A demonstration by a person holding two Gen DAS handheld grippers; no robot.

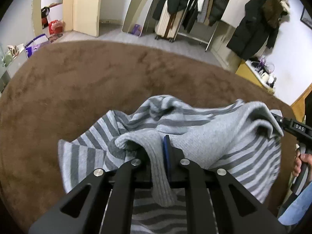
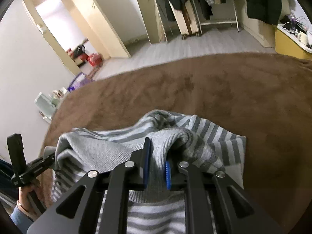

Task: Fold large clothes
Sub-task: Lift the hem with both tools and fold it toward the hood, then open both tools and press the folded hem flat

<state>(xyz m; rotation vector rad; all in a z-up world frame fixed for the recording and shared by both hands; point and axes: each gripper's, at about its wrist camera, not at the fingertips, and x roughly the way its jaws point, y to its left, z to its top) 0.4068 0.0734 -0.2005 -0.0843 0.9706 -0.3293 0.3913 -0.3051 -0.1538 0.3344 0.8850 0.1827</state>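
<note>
A grey striped sweater hangs bunched between both grippers above a brown blanket. My left gripper is shut on its ribbed grey hem, which drapes between the fingers. My right gripper is shut on another ribbed edge of the same sweater. The right gripper also shows in the left wrist view at the sweater's far right edge, and the left gripper shows in the right wrist view at its far left. The lower sweater lies striped beneath both grippers.
The brown blanket covers a wide surface. Beyond it are grey floor, a cream suitcase, a clothes rack with dark coats, a yellow cabinet and a doorway.
</note>
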